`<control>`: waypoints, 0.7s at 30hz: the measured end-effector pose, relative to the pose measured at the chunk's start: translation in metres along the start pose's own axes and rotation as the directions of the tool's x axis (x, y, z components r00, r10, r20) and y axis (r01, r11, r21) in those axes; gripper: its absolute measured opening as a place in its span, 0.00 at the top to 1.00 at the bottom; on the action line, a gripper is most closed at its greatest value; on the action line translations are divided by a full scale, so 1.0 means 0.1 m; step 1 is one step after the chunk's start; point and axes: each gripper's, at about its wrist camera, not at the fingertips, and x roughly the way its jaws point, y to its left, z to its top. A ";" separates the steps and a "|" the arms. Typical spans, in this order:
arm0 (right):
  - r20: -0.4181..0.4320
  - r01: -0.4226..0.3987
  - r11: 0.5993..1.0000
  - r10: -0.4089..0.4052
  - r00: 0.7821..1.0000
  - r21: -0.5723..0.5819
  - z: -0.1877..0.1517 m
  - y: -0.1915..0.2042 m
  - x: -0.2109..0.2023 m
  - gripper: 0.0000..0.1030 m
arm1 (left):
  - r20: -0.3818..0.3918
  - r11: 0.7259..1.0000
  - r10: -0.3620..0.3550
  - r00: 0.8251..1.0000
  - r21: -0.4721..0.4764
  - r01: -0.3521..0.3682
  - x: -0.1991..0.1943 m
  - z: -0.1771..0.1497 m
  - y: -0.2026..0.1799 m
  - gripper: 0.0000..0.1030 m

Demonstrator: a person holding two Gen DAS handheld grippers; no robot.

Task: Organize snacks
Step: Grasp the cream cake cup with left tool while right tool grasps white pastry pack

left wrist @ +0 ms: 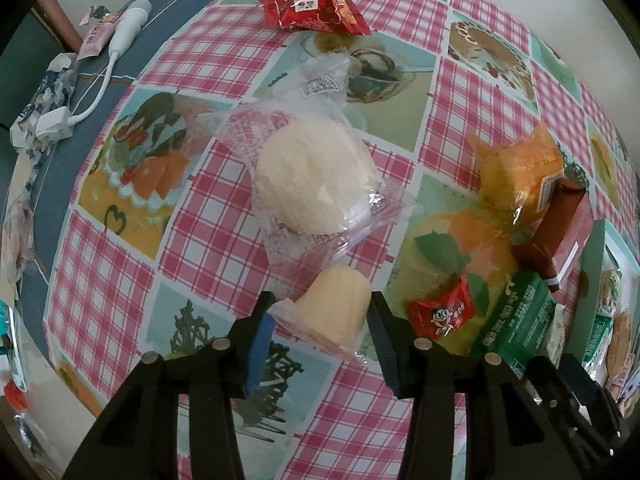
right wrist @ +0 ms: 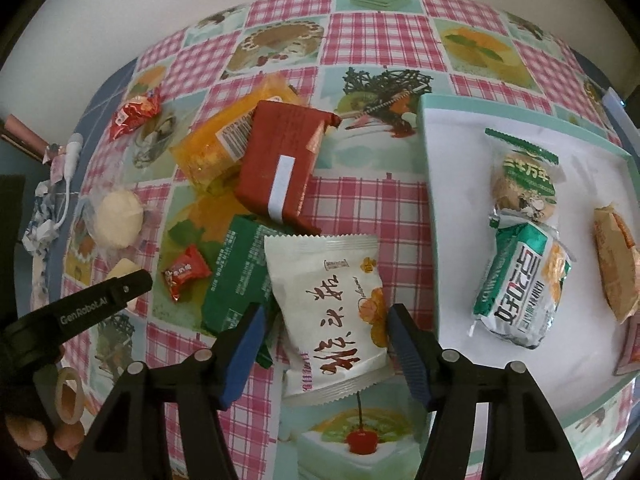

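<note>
We've got the left gripper (left wrist: pixel 322 312) w/ fingers around a small yellow cake (left wrist: pixel 334 312) on the counter (left wrist: pixel 120 280), can't tell if gripping; right gripper (right wrist: pixel 326 330) straddles the white snack bag (right wrist: pixel 332 316), not squeezing yet.

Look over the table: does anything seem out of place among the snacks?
Yes. A white charger cable and crumpled wrappers lie at the table's left edge, not snacks. The red box also leans askew across the orange packet.
</note>
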 end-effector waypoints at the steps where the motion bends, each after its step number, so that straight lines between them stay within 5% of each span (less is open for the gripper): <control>1: 0.001 0.003 1.000 -0.003 1.000 0.002 0.02 0.01 0.01 0.40 | 0.000 1.000 0.000 1.000 0.000 0.000 0.00 0.00 0.00 0.53; 11: -0.061 0.037 0.999 -0.037 0.997 -0.009 -0.02 0.00 0.17 0.44 | 0.001 1.000 0.005 1.000 0.007 -0.005 0.02 0.01 0.03 0.53; 21: -0.015 0.033 0.999 -0.033 0.999 -0.001 0.01 -0.03 0.06 0.47 | 0.023 1.000 0.010 1.000 -0.009 -0.010 -0.04 0.00 0.04 0.53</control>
